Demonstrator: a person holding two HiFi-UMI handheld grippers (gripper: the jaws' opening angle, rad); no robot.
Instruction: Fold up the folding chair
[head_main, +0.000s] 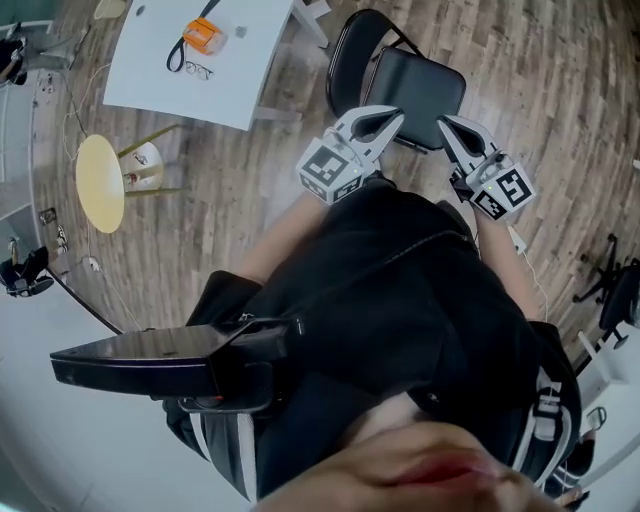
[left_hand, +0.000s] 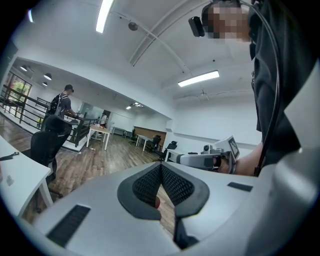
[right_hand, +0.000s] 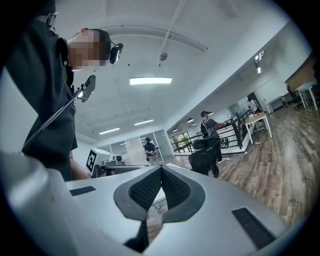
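The left gripper (left_hand: 161, 169) has its two dark, ribbed jaws pressed fully together at the tips, with nothing between them, and the right gripper (right_hand: 160, 171) stands the same way, closed and empty. From the head view both grippers are held out in front of the person's dark-clothed body, the left gripper (head_main: 391, 117) and the right gripper (head_main: 449, 124) angled so that their tips lean toward each other. Each carries a white cube with black square markers (head_main: 331, 169); the patterns are plain, but they spell no words. Just beyond the jaw tips, and apart from them, stands the black folding chair (head_main: 416, 84), unfolded on the wooden plank floor (head_main: 520, 70). Its padded seat lies level and faces up. Its rounded tubular backrest rises at the seat's upper-left side in that view, so the chair fronts toward the lower right. Well to the left is a white tabletop (head_main: 150, 70) carrying a small orange object (head_main: 204, 36) with a dark strap, and a pair of spectacles (head_main: 198, 70). Below the tabletop a round yellow stool (head_main: 99, 183) stands on the floor. The left gripper view takes in the right gripper and its cube off to the right, over an open office with desks and other people far back.
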